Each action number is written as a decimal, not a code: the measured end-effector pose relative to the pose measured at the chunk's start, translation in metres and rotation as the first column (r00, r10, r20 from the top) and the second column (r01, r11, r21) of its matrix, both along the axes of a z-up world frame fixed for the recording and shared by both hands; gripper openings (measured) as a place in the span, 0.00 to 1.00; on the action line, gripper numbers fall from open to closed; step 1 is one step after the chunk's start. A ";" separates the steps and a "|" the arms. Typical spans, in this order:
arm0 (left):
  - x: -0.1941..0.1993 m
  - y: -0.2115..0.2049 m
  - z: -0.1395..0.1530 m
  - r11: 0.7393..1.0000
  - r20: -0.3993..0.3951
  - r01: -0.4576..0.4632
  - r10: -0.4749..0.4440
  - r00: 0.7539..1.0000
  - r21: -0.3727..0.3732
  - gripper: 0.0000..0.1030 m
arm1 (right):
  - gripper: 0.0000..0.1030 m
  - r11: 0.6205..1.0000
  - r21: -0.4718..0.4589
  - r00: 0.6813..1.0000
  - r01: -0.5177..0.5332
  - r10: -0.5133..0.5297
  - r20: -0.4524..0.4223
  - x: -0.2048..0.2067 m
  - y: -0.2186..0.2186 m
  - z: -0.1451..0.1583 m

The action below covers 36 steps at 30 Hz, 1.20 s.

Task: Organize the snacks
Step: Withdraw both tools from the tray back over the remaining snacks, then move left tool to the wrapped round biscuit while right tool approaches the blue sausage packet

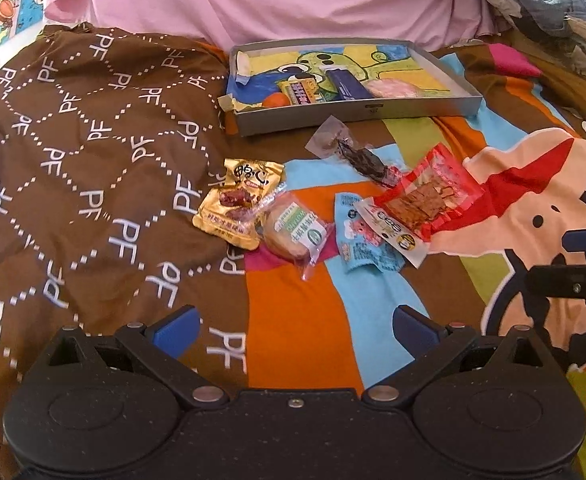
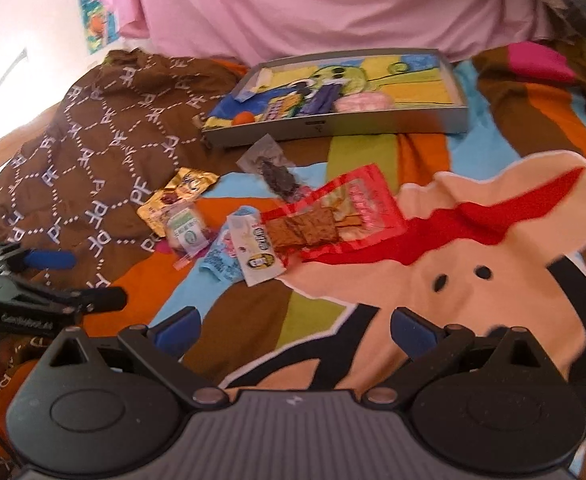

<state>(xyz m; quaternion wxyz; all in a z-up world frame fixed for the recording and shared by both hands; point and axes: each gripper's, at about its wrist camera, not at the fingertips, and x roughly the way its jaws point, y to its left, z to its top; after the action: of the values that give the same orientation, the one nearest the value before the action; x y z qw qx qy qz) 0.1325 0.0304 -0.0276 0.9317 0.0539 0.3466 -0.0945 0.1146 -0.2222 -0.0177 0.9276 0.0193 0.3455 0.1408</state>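
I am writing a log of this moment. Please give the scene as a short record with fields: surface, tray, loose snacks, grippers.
surface: colourful cartoon bedspread, with a brown patterned cloth on its left part
tray: grey tray, holds several snacks
loose snacks: gold packet, bread packet, blue packet, red packet, dark packet
grippers: left gripper open; right gripper open; both empty

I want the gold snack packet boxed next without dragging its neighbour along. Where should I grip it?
Grip the gold packet by its upper crimped edge, coming from the brown-cloth side with the left gripper, whose jaws are open. The packet lies flat, and its lower right corner sits under the clear-wrapped bun, so that side is crowded. The top edge looks slightly raised and free, probably the easiest to pinch.
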 end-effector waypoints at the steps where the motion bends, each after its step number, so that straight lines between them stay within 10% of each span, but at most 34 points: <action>1: 0.004 0.001 -0.001 1.000 0.001 0.004 -0.004 1.000 0.000 0.99 | 1.00 1.000 -0.012 1.000 -0.022 0.022 0.003 0.003 0.002 0.000; 10: 0.038 0.020 -0.003 0.999 -0.019 0.003 -0.004 1.000 -0.038 0.99 | 1.00 0.943 -0.171 0.954 -0.286 0.297 0.041 0.041 0.038 -0.003; 20: 0.062 0.024 -0.005 0.994 -0.026 0.113 -0.113 0.993 0.006 0.99 | 1.00 0.758 -0.379 0.816 -0.531 0.578 0.016 0.087 0.099 -0.016; 36: 0.089 0.019 -0.021 0.977 -0.006 0.208 -0.208 0.978 0.044 0.99 | 1.00 0.576 -0.464 0.699 -0.673 0.701 -0.143 0.136 0.109 -0.035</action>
<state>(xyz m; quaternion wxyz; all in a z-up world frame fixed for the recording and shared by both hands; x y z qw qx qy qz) 0.2211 0.0497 -0.0487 0.9150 0.1106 0.3418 -0.1837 0.2506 -0.1130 -0.0528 0.7830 -0.3516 0.3231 0.3986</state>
